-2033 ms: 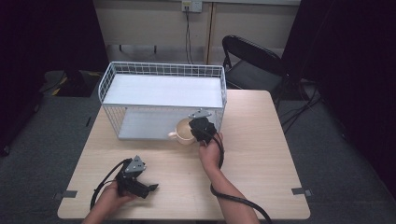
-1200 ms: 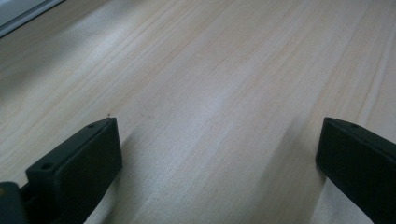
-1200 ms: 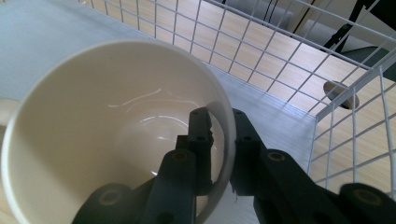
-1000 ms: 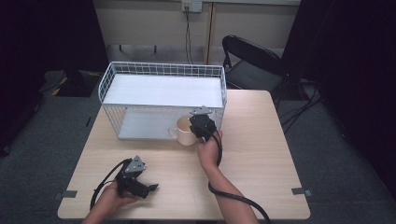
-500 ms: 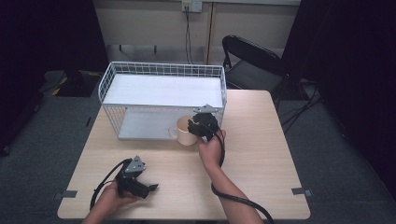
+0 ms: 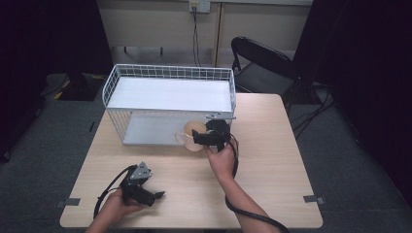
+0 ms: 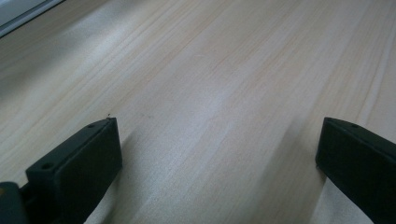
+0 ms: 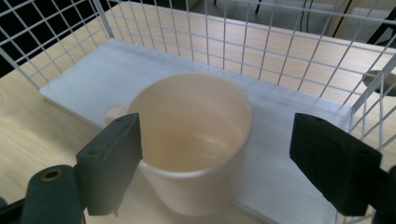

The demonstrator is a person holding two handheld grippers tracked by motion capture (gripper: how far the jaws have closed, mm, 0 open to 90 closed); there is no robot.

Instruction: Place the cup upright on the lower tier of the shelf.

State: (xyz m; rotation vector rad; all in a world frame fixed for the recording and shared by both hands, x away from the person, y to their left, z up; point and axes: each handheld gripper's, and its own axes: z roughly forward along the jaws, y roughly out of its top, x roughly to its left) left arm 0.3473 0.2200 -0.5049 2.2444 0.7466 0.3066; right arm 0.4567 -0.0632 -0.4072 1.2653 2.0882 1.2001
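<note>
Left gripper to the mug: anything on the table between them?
No. In the high view, bare tabletop runs from the left gripper to the mug; the left gripper view shows bare wood between its open jaws.

mug (image 6: 193, 135) before rack (image 6: 170, 95) (on table (image 6: 272, 145))

cream mug (image 8: 194, 140), white wire rack (image 6: 170, 73), pale wood table (image 6: 272, 165).

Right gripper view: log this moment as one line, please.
right tongs: open, astride cream mug | mug: upright, empty, at front edge of wire rack lower shelf | left tongs: open, low over table
</note>
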